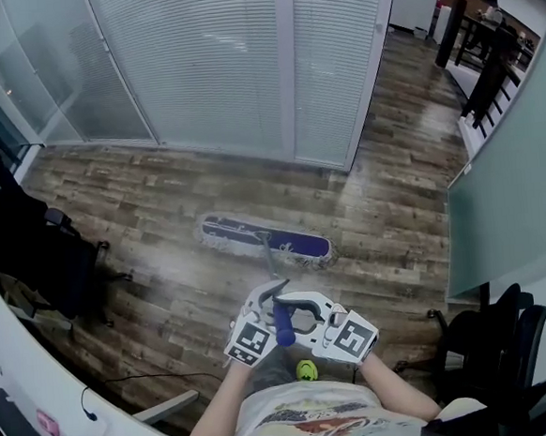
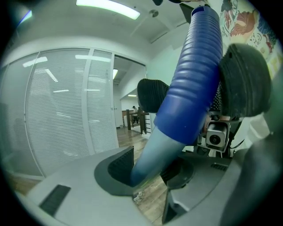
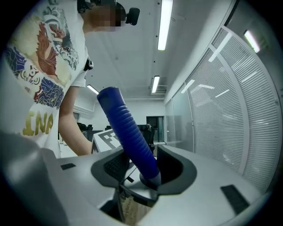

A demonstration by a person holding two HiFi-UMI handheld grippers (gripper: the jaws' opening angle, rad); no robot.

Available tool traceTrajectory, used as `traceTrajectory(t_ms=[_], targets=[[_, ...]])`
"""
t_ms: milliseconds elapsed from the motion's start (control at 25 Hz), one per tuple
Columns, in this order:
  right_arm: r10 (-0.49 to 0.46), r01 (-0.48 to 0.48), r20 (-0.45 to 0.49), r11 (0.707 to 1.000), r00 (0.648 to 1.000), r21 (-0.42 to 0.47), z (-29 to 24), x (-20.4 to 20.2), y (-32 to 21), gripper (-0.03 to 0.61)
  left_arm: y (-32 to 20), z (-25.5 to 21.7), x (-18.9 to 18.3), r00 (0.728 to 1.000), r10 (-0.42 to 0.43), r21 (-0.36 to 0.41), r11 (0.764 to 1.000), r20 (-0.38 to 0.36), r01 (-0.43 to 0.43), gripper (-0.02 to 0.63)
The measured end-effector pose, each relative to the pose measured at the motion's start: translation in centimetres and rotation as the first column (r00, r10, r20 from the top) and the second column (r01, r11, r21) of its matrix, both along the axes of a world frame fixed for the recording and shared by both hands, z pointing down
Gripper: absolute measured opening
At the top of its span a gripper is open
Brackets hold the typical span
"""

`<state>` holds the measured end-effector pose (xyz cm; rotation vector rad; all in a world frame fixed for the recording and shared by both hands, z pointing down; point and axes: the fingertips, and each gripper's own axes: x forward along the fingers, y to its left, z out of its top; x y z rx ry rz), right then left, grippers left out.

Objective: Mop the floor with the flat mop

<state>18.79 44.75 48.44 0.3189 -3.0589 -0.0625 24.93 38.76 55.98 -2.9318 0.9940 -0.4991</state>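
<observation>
The flat mop's purple head with its white fringe lies on the wooden floor ahead of me. Its thin pole rises toward me and ends in a blue ribbed grip. My left gripper and right gripper meet around that grip from either side, both shut on it. In the left gripper view the blue grip crosses between the jaws of the left gripper, with the right gripper's camera facing it. In the right gripper view the grip stands tilted between the pads of the right gripper.
A glass partition with white blinds runs behind the mop. Black office chairs stand at the left and lower right. A white desk edge curves along the lower left. A small yellow-green thing lies by my feet.
</observation>
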Motion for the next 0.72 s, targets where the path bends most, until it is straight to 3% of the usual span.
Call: traceTrajectory(t_ms=[400, 720], targets=[[-0.053, 0.053, 0.003, 0.999, 0.999, 0.001, 1.3, 0.9, 0.3, 0.182, 0.1, 1.3, 0.9, 1.000, 0.000, 0.016, 1.000, 0.021, -0.001, 0.121], [-0.089, 0.091, 0.144, 0.996, 0.986, -0.005, -2.0, -3.1, -5.2, 0.190, -5.5, -0.5, -2.9, 0.995, -0.087, 0.095, 0.992, 0.042, 0.083, 0.097]])
